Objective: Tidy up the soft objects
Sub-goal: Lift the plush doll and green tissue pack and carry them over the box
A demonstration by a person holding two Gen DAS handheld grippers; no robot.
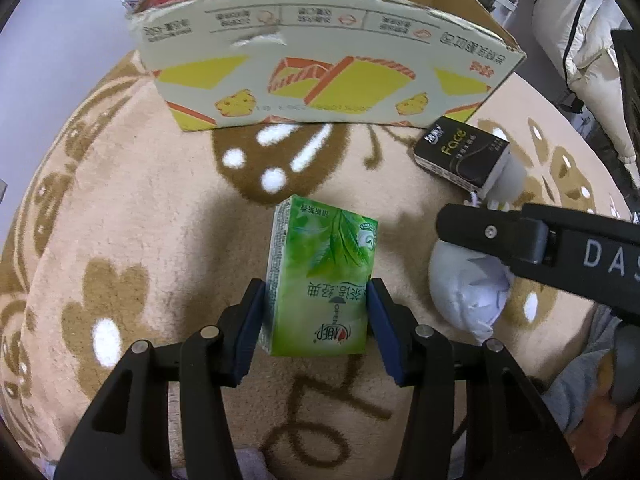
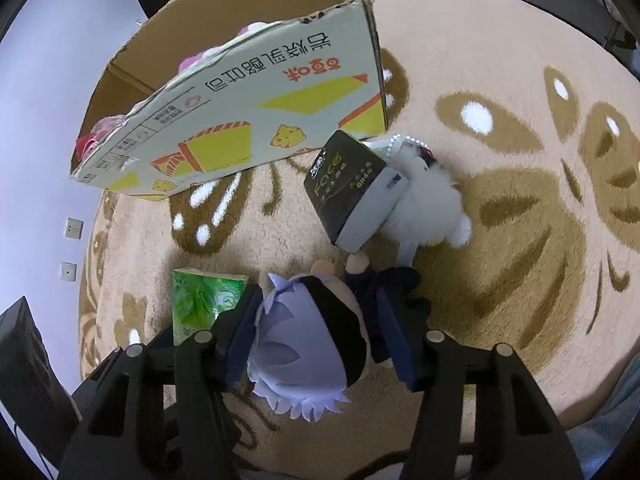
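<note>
The green tissue pack (image 1: pixel 320 280) looks light and squashy under its slick printed film, so in my judgement it wants a hold across its two narrow sides near the lower half, firm enough to dent it a little but not so hard that it slides out; that is just where the left gripper (image 1: pixel 318 316) has it, blue pads touching both sides and the jaws closed to the pack's width, with the pack standing on the beige rug (image 1: pixel 132 208) a short way in front of the cardboard box (image 1: pixel 320 76). It is a small upright block, bright green with leaf artwork and Chinese lettering. The plush doll (image 2: pixel 308 340), lavender-haired with a dark band across its face and dark clothes, should give even more and weigh next to nothing, so the head or body is the sensible place to take it; the right gripper (image 2: pixel 316 332) sits around its head, jaws fairly wide, pads at or just beside the fabric, though whether they actually press in I cannot tell. Near the box corner lie a black tissue pack (image 2: pixel 352 188) and a white fluffy toy (image 2: pixel 432 208), touching each other
</note>
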